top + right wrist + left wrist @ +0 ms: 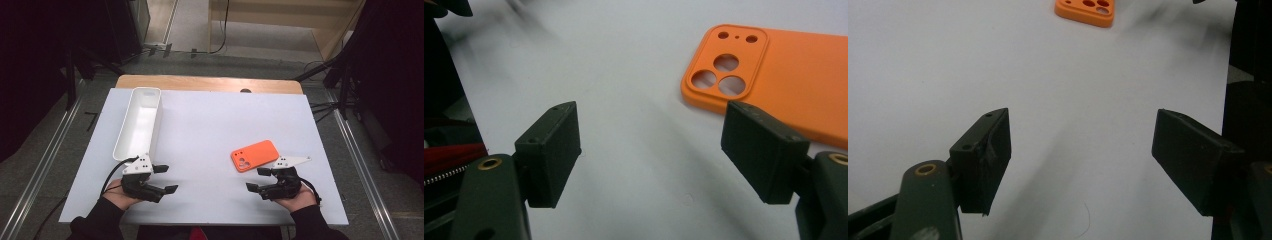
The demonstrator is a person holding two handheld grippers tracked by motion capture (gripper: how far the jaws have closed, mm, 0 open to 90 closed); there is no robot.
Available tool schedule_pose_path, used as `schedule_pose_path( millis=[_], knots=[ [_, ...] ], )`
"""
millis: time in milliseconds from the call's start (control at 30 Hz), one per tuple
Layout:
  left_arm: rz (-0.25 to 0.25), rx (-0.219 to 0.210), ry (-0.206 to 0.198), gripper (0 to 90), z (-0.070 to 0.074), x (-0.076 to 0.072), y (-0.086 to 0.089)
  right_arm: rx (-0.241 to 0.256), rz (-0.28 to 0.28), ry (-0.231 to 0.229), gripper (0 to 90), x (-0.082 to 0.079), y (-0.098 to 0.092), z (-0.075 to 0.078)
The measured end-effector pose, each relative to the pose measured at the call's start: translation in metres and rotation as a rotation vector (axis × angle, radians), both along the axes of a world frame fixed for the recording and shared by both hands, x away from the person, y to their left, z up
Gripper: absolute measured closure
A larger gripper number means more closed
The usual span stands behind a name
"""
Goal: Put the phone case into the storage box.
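Phone case (254,155) lay flat near the desk's right front edge, just beside our spread right gripper (259,179); left gripper (165,178) also spread; we judged it light, flexible, best pinched across long edges.

I see the table (210,150) from overhead, facing forward-down; both gripper cameras sit low, close to it, sharing the orange phone case (794,75).

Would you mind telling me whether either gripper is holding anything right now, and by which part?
Nothing is held. The left gripper and right gripper are both open over the bare table; the orange phone case lies untouched beside the right one.
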State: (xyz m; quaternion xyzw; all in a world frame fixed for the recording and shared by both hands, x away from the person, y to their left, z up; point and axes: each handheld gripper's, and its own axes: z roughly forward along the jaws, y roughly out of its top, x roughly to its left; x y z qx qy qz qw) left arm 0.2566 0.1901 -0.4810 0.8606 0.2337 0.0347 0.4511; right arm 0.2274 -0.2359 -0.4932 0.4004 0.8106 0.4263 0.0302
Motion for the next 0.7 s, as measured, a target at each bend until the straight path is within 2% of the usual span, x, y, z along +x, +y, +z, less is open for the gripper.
schedule_pose_path(
  millis=[700],
  knots=[
    [-0.005,-0.003,0.001,23.8,0.0006,0.0001,0.0005,0.005,0.018,0.019,22.7,0.0001,0.0002,-0.0002]
  ],
)
